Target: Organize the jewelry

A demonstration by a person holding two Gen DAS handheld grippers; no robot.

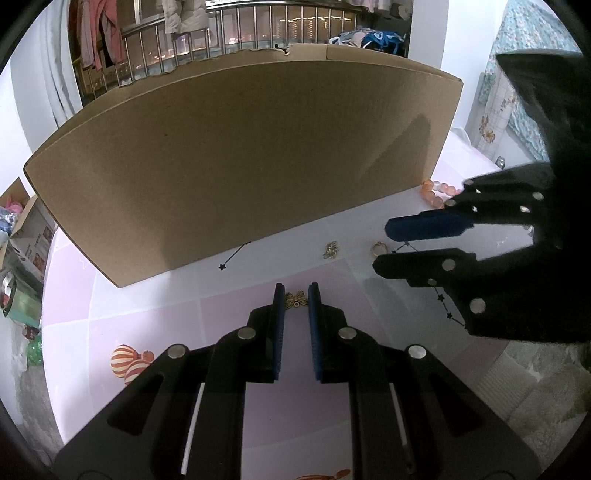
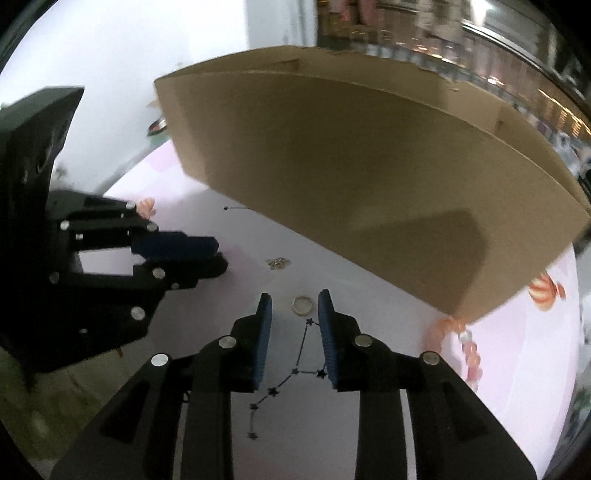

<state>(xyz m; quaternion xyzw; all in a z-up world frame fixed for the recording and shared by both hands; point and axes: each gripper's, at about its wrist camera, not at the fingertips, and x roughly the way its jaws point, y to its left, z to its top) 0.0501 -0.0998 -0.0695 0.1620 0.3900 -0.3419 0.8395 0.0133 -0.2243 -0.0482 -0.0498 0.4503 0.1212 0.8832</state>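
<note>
Pale pink and white tabletop was seen beneath both grippers, with a tall cardboard box standing upright along its far side.

Between the narrowly parted jaws of the left gripper a small gold bow-shaped charm was framed at the fingertips; whether the blue pads actually pressed on it could not be told. Beyond the tips, a small gold chain piece lay near the foot of the box, and a thin black strand ending in a star ran out from under the box edge.

The jaws of the right gripper were spread apart, nothing being pinched between them. A gold ring lay flat on the table in the gap just ahead of the tips, untouched by the pads. A black star-link chain was stretched across the table under that gripper, one end close beside the ring.

Farther out, a bracelet of orange and clear beads lay at the right corner of the box. Striped orange-and-white figures were printed on the tabletop. A metal railing with hung clothes was visible behind the box.
</note>
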